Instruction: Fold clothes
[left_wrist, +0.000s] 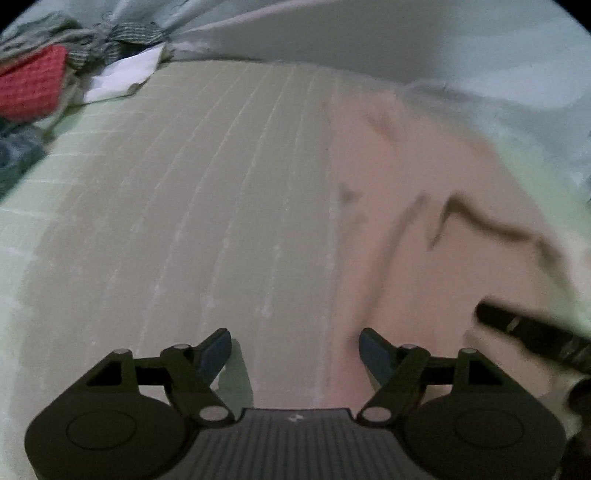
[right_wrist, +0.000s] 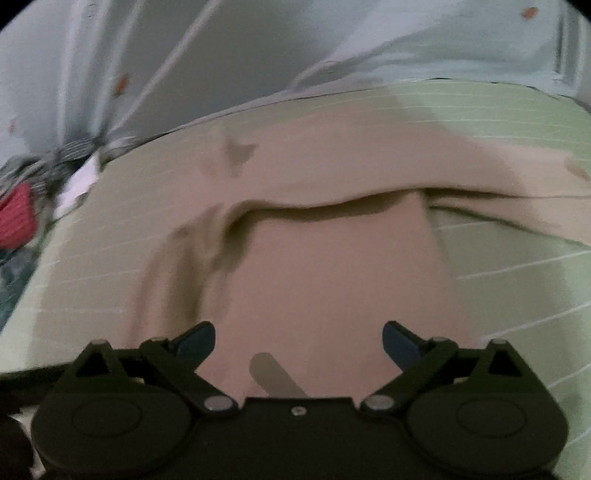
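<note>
While the pink garment (right_wrist: 332, 266) lies partly folded mid-frame on the bed (left_wrist: 184, 221), both the left gripper (left_wrist: 295, 354) and right gripper (right_wrist: 299, 343) gape wide, empty; more folds likely remain.

black left gripper (left_wrist: 295, 354) and right gripper (right_wrist: 299, 347), blue-tipped, silver rivets.

Pink garment (right_wrist: 332, 266) lies on green striped bed (left_wrist: 184, 206)

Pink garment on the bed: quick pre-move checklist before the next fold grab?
1. Left gripper open, holding nothing: ok.
2. Right gripper open, holding nothing: ok.
3. Pink garment flat on the green sheet: not ok, ridges and a raised fold remain.
4. Right gripper over the garment: ok.
5. Left gripper over the garment's edge: ok.
6. Clothes pile apart from the garment: ok.
</note>
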